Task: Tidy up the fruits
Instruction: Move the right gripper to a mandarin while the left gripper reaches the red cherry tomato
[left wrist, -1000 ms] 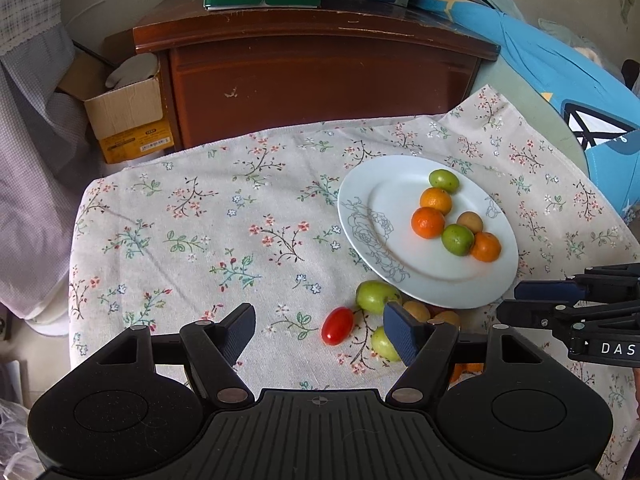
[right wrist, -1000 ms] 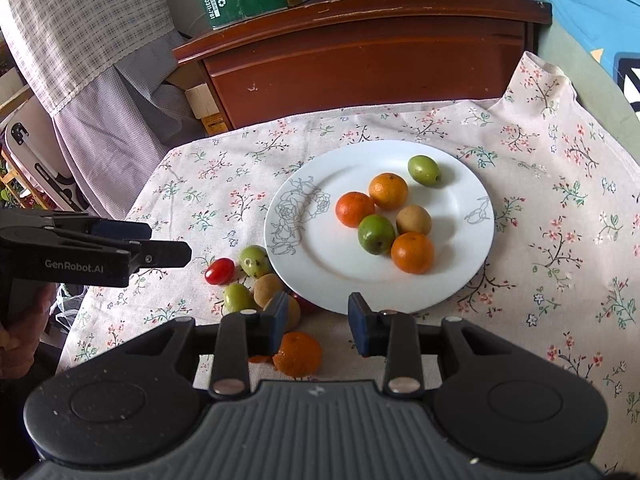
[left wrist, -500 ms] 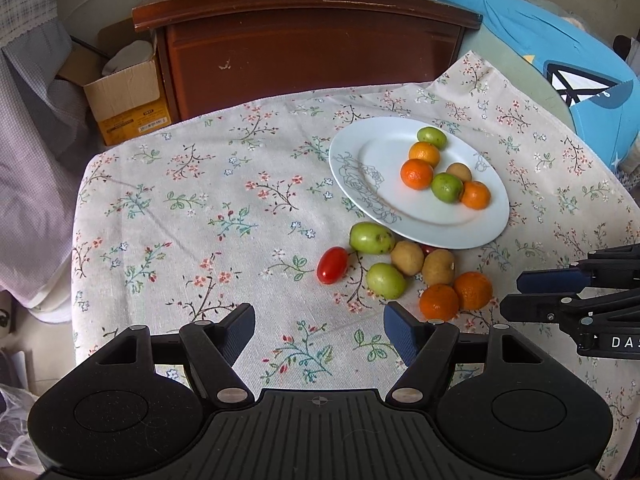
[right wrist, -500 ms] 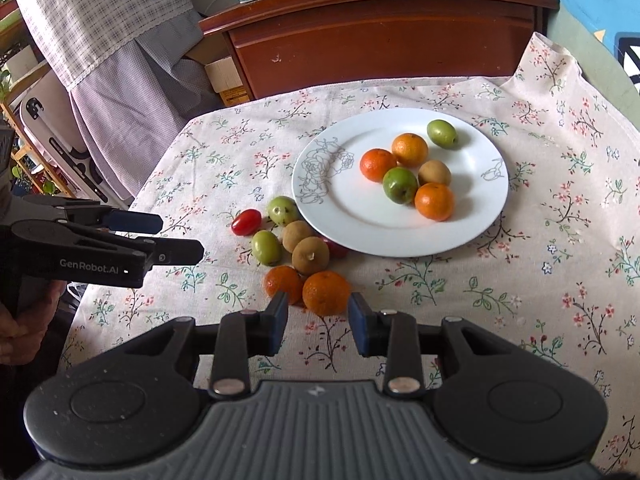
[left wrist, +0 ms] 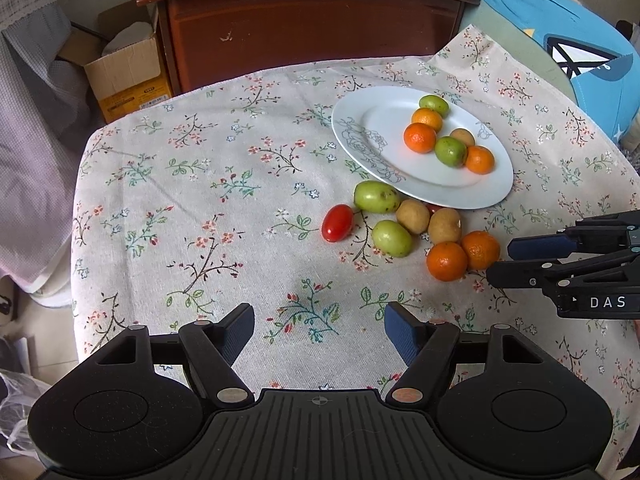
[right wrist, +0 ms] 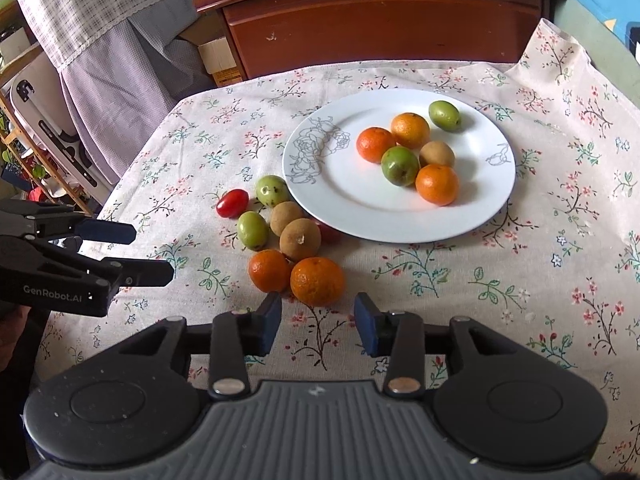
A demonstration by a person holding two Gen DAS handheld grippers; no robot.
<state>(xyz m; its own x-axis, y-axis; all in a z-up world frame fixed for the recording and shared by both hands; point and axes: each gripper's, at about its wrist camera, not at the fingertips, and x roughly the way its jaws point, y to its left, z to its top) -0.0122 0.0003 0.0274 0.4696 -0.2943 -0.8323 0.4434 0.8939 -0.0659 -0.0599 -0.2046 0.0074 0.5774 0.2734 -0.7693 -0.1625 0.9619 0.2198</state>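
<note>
Loose fruit, on the floral tablecloth [left wrist: 224,184]: eight pieces clustered against the near-left rim of the white plate [right wrist: 352,216].
- Two mandarins, nearest the tools: one [right wrist: 317,275] just ahead of the right gripper [right wrist: 318,322] and between the lines of its fingers, not touching them; the second [right wrist: 269,270] touching it on the left.
- Two brown kiwis [right wrist: 300,239] [right wrist: 286,217] behind the mandarins.
- Two green fruits [right wrist: 253,230] [right wrist: 272,190], the farther one against the plate rim.
- One cherry tomato [right wrist: 232,203] at the left edge of the cluster; a second red one [right wrist: 329,232] mostly hidden under the plate edge.

Plated fruit: three mandarins [right wrist: 437,184] [right wrist: 375,144] [right wrist: 410,130], two green fruits [right wrist: 399,165] [right wrist: 444,115], one kiwi [right wrist: 437,154], grouped on the far-right half of the plate (the rose-printed left half is bare).

Right gripper: fingers apart, gap slightly wider than the mandarin ahead; nothing held or touched.

Left gripper [left wrist: 319,328]: fingers wide apart, over bare cloth, nothing held; the tomato [left wrist: 338,223] and the cluster lie ahead and to its right, well apart from it.

Room: open cloth left of the cluster and right of the plate. Table edge drops at left; a wooden cabinet [left wrist: 308,20] and cardboard box [left wrist: 124,76] stand beyond the far edge.
</note>
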